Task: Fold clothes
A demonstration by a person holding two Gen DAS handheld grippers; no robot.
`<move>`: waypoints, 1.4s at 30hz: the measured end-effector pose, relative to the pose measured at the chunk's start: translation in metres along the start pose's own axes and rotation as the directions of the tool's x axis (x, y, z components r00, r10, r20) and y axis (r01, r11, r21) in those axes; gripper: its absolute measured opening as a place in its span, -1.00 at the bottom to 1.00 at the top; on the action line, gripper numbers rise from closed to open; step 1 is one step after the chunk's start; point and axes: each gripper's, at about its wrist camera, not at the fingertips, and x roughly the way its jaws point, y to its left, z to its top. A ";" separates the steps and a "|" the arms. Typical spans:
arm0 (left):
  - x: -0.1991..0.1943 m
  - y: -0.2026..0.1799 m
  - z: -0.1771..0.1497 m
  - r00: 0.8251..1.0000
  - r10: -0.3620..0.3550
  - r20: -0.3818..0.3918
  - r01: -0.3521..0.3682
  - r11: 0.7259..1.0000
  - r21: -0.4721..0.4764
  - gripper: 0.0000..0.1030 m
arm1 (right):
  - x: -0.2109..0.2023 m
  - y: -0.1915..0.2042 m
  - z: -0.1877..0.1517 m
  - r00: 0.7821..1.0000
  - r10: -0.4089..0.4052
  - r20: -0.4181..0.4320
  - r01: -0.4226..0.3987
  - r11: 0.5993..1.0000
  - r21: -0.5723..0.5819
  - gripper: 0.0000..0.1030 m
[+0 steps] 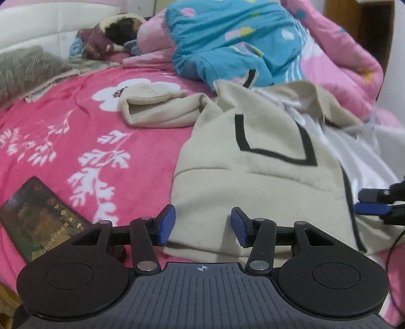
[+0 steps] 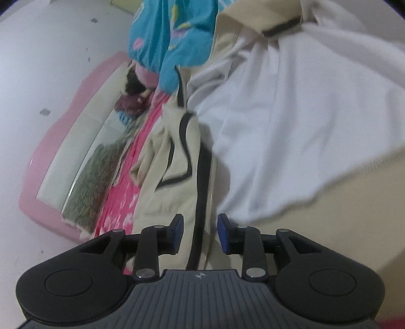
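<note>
A beige jacket (image 1: pixel 253 182) with black trim and a white lining (image 1: pixel 359 162) lies crumpled on a pink floral bedspread (image 1: pixel 63 131). Its sleeve (image 1: pixel 152 108) stretches to the left. My left gripper (image 1: pixel 202 226) is open, its blue pads on either side of the jacket's lower hem. My right gripper (image 2: pixel 200 234) is open over the jacket's black-trimmed front edge (image 2: pixel 200 202), with the white lining (image 2: pixel 291 114) spread to its right. The right gripper's fingers (image 1: pixel 374 205) also show at the right edge of the left wrist view.
A dark printed card or book (image 1: pixel 40 217) lies on the bedspread at the left. A blue and pink quilt (image 1: pixel 227 38) is heaped at the back. Pillows and a grey-green cushion (image 1: pixel 27 68) lie by the white headboard (image 1: pixel 50 22).
</note>
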 end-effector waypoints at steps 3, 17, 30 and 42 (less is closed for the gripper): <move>0.000 -0.002 -0.002 1.000 0.019 -0.007 -0.019 1.000 0.006 -0.06 | 0.002 0.002 -0.009 1.000 -0.003 0.007 0.004 0.999 -0.032 -0.37; -0.025 -0.008 0.001 1.000 0.023 -0.013 -0.023 1.000 0.004 -0.07 | -0.009 0.066 -0.033 0.968 -0.220 0.120 0.250 0.869 -0.428 -0.81; 0.004 -0.051 0.041 0.979 -0.107 0.176 0.078 0.984 0.162 -0.07 | -0.026 0.101 0.013 0.948 -0.254 0.191 0.317 0.804 -0.504 -0.27; 0.080 -0.041 0.034 0.969 -0.225 0.099 0.221 0.974 0.054 -0.06 | 0.140 0.112 0.181 0.967 -0.217 0.137 0.255 0.874 -0.414 -0.27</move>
